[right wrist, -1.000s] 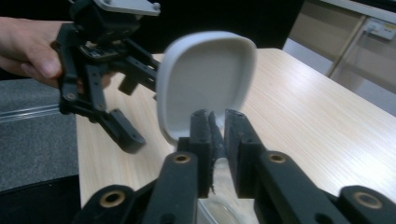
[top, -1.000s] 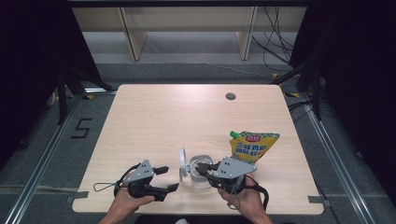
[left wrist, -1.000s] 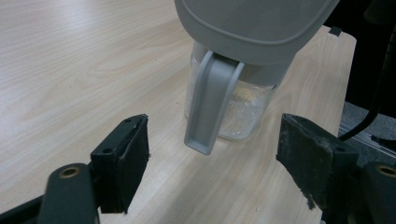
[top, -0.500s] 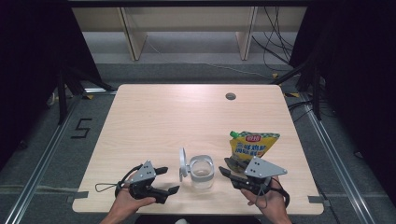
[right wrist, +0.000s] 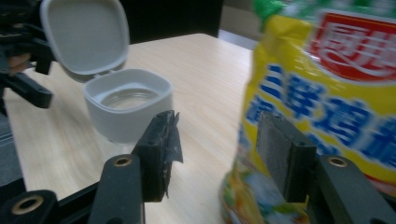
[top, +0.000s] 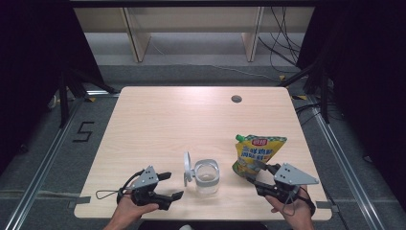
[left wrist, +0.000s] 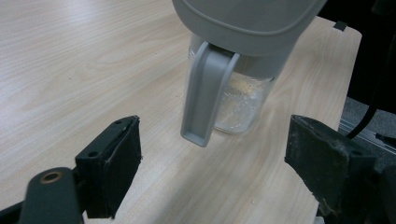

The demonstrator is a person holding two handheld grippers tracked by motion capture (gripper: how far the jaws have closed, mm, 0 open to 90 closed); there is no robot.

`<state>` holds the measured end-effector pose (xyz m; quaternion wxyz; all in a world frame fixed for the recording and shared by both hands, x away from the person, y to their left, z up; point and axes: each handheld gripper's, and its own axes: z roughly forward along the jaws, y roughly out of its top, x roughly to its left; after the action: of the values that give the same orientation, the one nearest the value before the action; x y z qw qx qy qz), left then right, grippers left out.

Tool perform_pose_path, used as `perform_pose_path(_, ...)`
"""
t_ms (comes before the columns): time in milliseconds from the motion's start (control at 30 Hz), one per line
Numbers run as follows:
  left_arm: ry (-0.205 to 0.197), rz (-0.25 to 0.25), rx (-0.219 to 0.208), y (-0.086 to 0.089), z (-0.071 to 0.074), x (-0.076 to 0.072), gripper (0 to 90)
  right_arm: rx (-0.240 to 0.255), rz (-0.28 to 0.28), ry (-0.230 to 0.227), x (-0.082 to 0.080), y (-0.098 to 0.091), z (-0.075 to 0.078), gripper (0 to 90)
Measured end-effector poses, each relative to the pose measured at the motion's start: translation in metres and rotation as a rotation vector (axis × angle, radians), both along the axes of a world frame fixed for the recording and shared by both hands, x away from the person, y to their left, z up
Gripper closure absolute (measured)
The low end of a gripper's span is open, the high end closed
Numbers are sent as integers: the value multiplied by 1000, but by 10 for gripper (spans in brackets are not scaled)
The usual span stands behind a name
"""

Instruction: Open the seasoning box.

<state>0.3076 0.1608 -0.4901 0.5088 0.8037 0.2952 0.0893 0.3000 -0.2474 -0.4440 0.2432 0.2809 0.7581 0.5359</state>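
Note:
A clear jar (top: 207,176) with a grey rim stands near the table's front edge, its hinged grey lid (top: 186,168) standing open on its left. Just left of it my left gripper (top: 172,185) is open; its jaws have just opened a little wider. In the left gripper view the jar (left wrist: 238,100) and its hanging latch (left wrist: 205,93) lie ahead of the open left gripper (left wrist: 217,163), untouched. A yellow pouch (top: 258,152) lies to the jar's right. My right gripper (top: 253,173) is at its near end, jaws just opening. In the right gripper view the pouch (right wrist: 322,107) edge sits between the apart pads.
The wooden table (top: 191,120) has a round cable hole (top: 236,99) at the far right. Pale shelf legs (top: 136,40) and loose cables (top: 282,43) stand on the floor beyond it. My left gripper's jaw (right wrist: 28,88) shows behind the jar in the right gripper view.
My right gripper has left the jar's right side and moved right to the pouch's near end, its jaws now wider apart. The left gripper and the jar have stayed put.

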Motion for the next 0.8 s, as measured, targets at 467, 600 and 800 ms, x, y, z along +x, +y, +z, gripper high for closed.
perform_pose_path(467,-20,-16,13,3,2,-8,178,-10,-131,94,1,-44,-16,382)
perform_pose_path(600,5,-5,0,2,1,-8,178,19,-162,148,3,-50,-23,324)
perform_pose_path(800,-12,-10,16,1,2,-6,178,32,-140,118,11,-59,-32,221)
